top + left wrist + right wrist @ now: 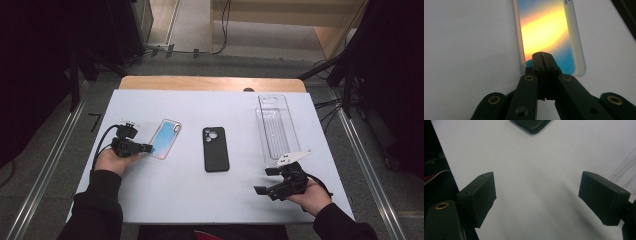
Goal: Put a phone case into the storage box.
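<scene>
The left tool [542,56], pressed together, meets the near edge of the light, flexible, slippery phone case [549,35], best pinched at its rim.

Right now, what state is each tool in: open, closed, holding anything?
Left tool: closed, tip at the near edge of the iridescent phone case; whether it grips that edge cannot be told.
Right tool: open, holding nothing, above the white table.

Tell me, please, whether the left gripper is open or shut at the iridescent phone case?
Shut. The left gripper has its jaws pressed together, tips at the near end of the iridescent phone case; nothing visible between them.
</scene>
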`<state>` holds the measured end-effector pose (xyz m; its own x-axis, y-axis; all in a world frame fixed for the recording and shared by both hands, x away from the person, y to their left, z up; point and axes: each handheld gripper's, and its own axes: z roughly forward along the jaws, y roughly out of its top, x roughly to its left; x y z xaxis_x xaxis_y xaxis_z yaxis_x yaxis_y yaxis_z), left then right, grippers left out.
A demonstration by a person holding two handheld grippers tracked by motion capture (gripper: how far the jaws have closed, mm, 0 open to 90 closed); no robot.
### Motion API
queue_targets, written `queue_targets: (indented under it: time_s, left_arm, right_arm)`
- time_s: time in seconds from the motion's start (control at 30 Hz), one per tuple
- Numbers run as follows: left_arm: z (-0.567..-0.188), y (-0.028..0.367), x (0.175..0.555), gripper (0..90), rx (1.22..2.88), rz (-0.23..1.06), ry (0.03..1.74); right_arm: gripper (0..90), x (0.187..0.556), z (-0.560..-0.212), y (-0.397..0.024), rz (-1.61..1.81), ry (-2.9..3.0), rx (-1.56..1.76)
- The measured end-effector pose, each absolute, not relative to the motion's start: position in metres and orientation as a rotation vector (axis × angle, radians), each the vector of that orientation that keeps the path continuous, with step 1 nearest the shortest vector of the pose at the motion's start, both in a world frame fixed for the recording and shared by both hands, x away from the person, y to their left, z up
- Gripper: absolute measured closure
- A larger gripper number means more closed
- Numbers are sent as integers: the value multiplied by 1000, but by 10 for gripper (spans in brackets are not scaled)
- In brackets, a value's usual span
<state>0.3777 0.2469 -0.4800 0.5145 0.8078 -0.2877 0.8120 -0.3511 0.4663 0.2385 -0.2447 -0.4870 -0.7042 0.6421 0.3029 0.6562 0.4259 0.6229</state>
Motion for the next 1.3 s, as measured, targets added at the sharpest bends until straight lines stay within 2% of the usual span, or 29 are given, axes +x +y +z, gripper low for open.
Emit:
queue_targets:
  time_s: [0.2,0.33,0.5,0.57,0.63,0.67,0.7,0.83,0.97,1.3]
  left_arm:
    - [-479,254,374,895,2188,0,1336]
    - [-474,253,371,851,2154,-12,1313]
    - [-461,247,359,695,2085,-58,1249]
    - [-457,241,349,600,2044,-84,1210]
    - [-455,234,338,576,2030,-105,1160]
    - [-455,232,333,496,2037,-105,1131]
    - [-455,229,327,496,2041,-92,1105]
    - [-456,224,309,402,2025,-74,1023]
    - [-457,220,298,357,2009,-73,985]
    - [-464,211,282,350,2037,-100,940]
  right_arm:
    - [127,239,-487,-244,-1162,-2640,-1197]
    - [127,238,-487,-244,-1164,-2638,-1195]
    - [127,238,-487,-245,-1169,-2635,-1204]
    - [127,238,-487,-245,-1175,-2641,-1201]
    - [127,238,-486,-245,-1176,-2640,-1205]
    - [127,238,-486,-245,-1177,-2639,-1216]
    - [127,238,-486,-245,-1177,-2639,-1216]
    - [127,239,-486,-246,-1188,-2638,-1229]
    - [127,239,-486,-246,-1191,-2633,-1238]
    - [127,241,-486,-248,-1200,-2632,-1267]
